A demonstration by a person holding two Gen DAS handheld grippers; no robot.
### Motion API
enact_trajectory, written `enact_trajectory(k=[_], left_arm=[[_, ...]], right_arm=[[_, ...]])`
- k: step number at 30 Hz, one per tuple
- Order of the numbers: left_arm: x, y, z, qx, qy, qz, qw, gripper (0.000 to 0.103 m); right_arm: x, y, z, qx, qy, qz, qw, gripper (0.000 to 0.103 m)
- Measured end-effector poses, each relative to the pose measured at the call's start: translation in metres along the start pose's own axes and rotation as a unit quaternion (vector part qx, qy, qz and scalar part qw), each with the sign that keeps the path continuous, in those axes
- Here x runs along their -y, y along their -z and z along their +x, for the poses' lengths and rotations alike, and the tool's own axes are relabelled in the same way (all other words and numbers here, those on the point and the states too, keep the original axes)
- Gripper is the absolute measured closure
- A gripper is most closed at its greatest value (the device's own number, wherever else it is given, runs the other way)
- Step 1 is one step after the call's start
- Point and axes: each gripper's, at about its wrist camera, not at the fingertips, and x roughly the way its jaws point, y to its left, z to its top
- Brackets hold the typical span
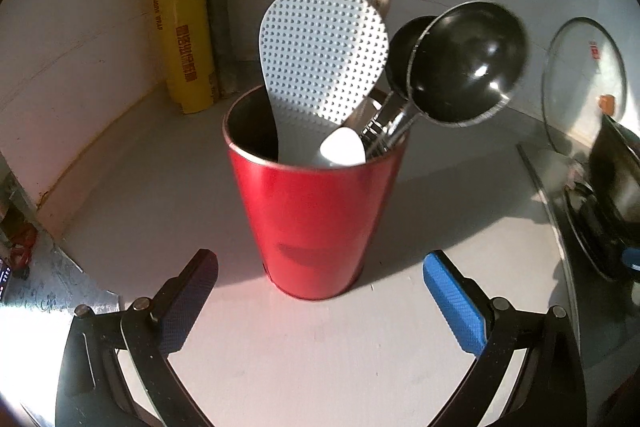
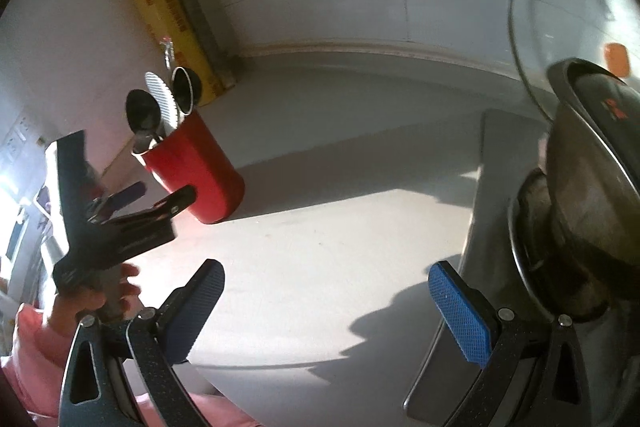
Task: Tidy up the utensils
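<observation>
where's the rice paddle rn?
Left wrist view, centre: the rice paddle stands head-up in the red cup, left of the two ladles; the yellow wrap roll stands in the corner behind.

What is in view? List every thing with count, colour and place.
cup: one, red, upright on the counter, straight ahead of the left gripper
rice paddle: one, white and dimpled, standing in the cup
ladles: two, dark bowls on shiny handles, leaning out of the cup to the right
small spoon: one, white, low inside the cup
wrap box: one, yellow, upright in the wall corner behind the cup
glass lid: one, clear with a red sticker, leaning against the wall at right
pan: one, dark, on the stove at right
counter: one, pale grey
left gripper: one, open, empty
right gripper: one, open, empty
sleeve: one, pink, lower left in the right wrist view
</observation>
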Motion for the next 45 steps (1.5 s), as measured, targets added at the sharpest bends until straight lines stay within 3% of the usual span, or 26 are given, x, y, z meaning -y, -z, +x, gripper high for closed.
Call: enact_trajectory(k=[10, 18, 27, 34, 45], left_arm=[[-0.043, 0.005, -0.029, 0.012, 0.028, 0.039, 0.9988, 0.001], [-0.051, 0.024, -0.055, 0.015, 0.032, 0.074, 0.9966, 0.001], [-0.049, 0.037, -0.077, 0.027, 0.059, 0.095, 0.9933, 0.001], [-0.05, 0.042, -0.092, 0.044, 0.053, 0.099, 0.9926, 0.001], [-0.053, 0.045, -0.093, 0.037, 0.061, 0.101, 0.9923, 0.001]], right_arm=[[-0.029, 0.032, -0.008, 0.037, 0.081, 0.096, 0.991, 0.0], [-0.058, 0.059, -0.026, 0.059, 0.137, 0.152, 0.977, 0.0], [-0.08, 0.082, -0.048, 0.077, 0.182, 0.175, 0.965, 0.0], [-0.094, 0.093, -0.058, 0.085, 0.201, 0.177, 0.96, 0.0], [-0.106, 0.1, -0.062, 0.091, 0.221, 0.173, 0.955, 0.0]])
